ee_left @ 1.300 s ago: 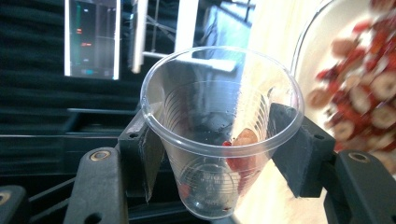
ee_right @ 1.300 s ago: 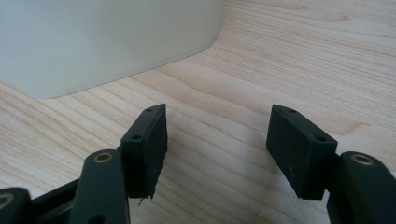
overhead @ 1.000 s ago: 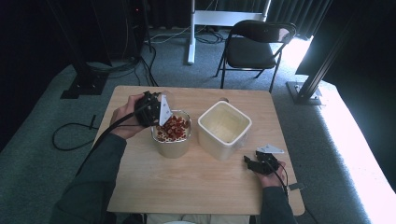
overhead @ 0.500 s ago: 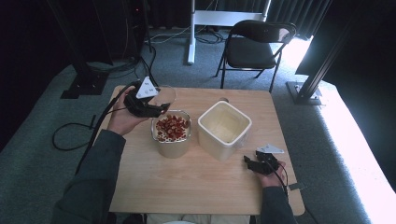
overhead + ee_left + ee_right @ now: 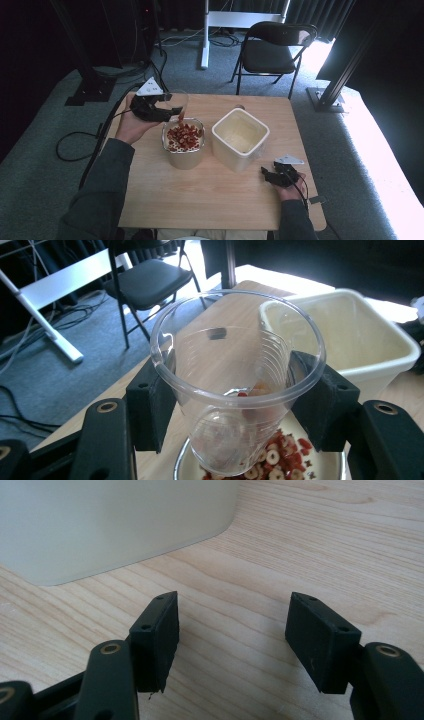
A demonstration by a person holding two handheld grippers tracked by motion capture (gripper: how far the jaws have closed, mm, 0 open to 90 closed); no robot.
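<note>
My left tongs (image 5: 235, 405) clamp one clear ribbed plastic cup (image 5: 235, 385), tipped over the single round bowl of red dried fruit pieces (image 5: 183, 139) at the middle of the pale wooden table (image 5: 210, 200). A few pieces cling inside the cup; I judge a jerk or a crushing squeeze could scatter them beside the bowl. My right tongs (image 5: 232, 630) hover wide and empty, near the one cream square plastic tub (image 5: 240, 137).

Grey sleeves (image 5: 102, 185); each black gripper (image 5: 172, 111) has brass-ringed screws and a grey plate (image 5: 150, 87).
</note>
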